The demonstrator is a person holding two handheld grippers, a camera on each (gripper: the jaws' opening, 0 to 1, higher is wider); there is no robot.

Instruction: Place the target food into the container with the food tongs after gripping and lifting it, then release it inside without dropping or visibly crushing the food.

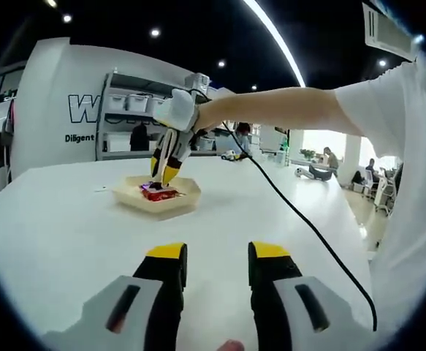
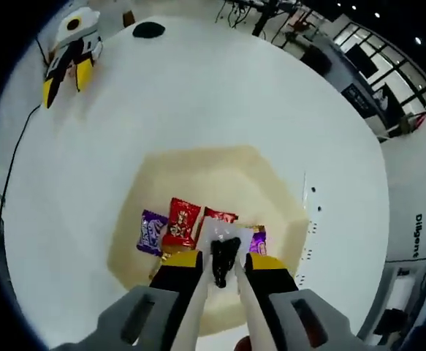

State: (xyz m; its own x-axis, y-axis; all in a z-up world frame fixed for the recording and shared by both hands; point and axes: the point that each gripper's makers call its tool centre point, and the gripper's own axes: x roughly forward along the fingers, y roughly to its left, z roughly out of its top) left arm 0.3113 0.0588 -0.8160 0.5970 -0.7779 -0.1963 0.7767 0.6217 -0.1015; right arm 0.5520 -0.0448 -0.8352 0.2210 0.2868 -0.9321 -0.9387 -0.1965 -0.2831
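Right tool (image 2: 218,265) grasping food tongs (image 2: 223,263), tips over wrapped sweets (image 2: 181,222) in tray (image 2: 198,164), contact unclear; left tool (image 1: 216,262) released above tabletop (image 1: 66,234).

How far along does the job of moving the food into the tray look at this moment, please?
Done: several wrapped sweets already lie in the beige tray. In hand: the right gripper is over the tray, its jaws closed on white tongs that pinch a dark piece. Left: releasing that piece inside. The left gripper is open, holding nothing, above the table.
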